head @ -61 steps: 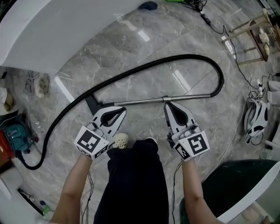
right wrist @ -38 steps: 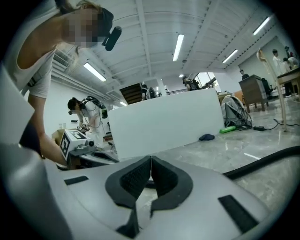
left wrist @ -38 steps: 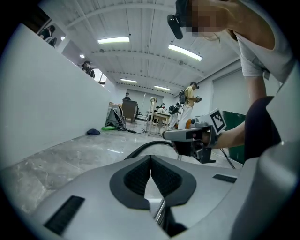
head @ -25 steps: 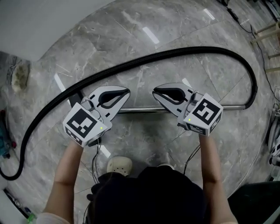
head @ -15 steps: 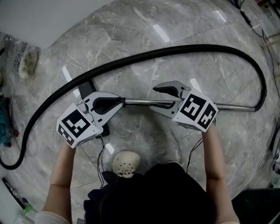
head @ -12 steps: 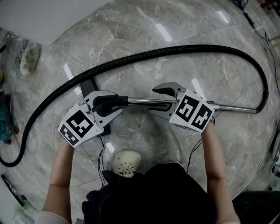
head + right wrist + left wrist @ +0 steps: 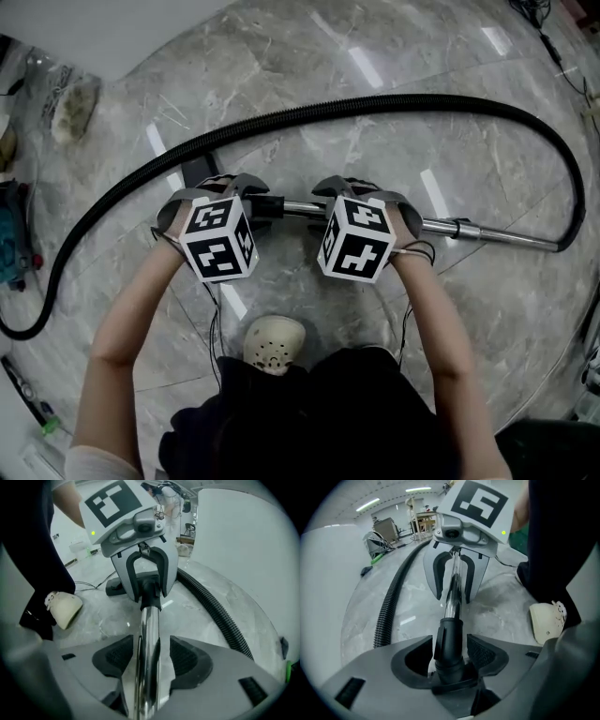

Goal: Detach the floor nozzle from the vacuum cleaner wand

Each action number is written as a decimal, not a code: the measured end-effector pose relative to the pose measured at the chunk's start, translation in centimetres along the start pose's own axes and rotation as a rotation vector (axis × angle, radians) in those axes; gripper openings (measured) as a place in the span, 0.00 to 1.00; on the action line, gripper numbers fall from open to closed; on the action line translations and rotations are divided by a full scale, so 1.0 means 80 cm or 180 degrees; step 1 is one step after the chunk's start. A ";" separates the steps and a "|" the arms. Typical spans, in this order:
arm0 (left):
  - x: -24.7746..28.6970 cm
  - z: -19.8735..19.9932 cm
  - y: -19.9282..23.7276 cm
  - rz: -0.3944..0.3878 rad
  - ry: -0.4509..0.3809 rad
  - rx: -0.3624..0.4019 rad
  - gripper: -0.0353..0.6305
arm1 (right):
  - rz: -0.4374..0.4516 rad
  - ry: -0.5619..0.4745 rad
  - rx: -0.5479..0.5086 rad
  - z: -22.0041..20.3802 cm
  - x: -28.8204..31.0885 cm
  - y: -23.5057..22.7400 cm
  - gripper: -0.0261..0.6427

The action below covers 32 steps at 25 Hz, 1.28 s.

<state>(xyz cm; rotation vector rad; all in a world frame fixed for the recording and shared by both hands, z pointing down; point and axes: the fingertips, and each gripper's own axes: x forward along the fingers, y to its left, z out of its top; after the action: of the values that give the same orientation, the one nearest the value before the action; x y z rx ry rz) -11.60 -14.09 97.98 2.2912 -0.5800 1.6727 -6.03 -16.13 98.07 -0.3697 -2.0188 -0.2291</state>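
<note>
L gripper: fingers opening, black plastic neck of floor nozzle sits between them, not clamped.
R gripper: fingers wide apart astride shiny chrome wand, no grip.
Nozzle: on grey marble floor, joined to wand, under L gripper.
Hose: black ribbed hose arcs across floor beyond both grippers.

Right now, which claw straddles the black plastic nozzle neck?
The left claw, jaws opening around that black plastic neck; the right claw straddles the shiny chrome wand tube.
</note>
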 end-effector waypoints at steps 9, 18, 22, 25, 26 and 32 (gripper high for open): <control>0.028 -0.010 0.003 0.0236 0.0301 0.0310 0.32 | -0.0173 0.0033 -0.0146 -0.004 0.008 0.004 0.28; 0.009 -0.041 -0.002 0.0139 0.0354 0.0287 0.32 | -0.0027 0.0077 -0.0140 -0.016 -0.001 0.018 0.28; -0.004 -0.069 -0.006 0.0140 0.0384 0.0204 0.32 | -0.0034 0.0066 -0.0111 -0.029 -0.005 0.020 0.28; 0.001 -0.066 -0.008 0.0185 0.0368 0.0175 0.32 | -0.0042 0.0124 -0.0154 -0.032 -0.001 0.023 0.28; 0.003 -0.066 -0.007 0.0198 0.0364 0.0159 0.32 | -0.0029 0.0132 -0.0163 -0.033 0.001 0.026 0.28; 0.010 -0.055 -0.005 0.0253 0.0175 0.0119 0.33 | -0.0049 -0.0056 0.0005 -0.030 -0.002 0.033 0.32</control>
<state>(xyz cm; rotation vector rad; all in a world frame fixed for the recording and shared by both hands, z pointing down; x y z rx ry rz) -14.95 -12.01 100.13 2.2679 -0.6409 1.7915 -3.05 -14.45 99.05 -0.3563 -2.0396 -0.2345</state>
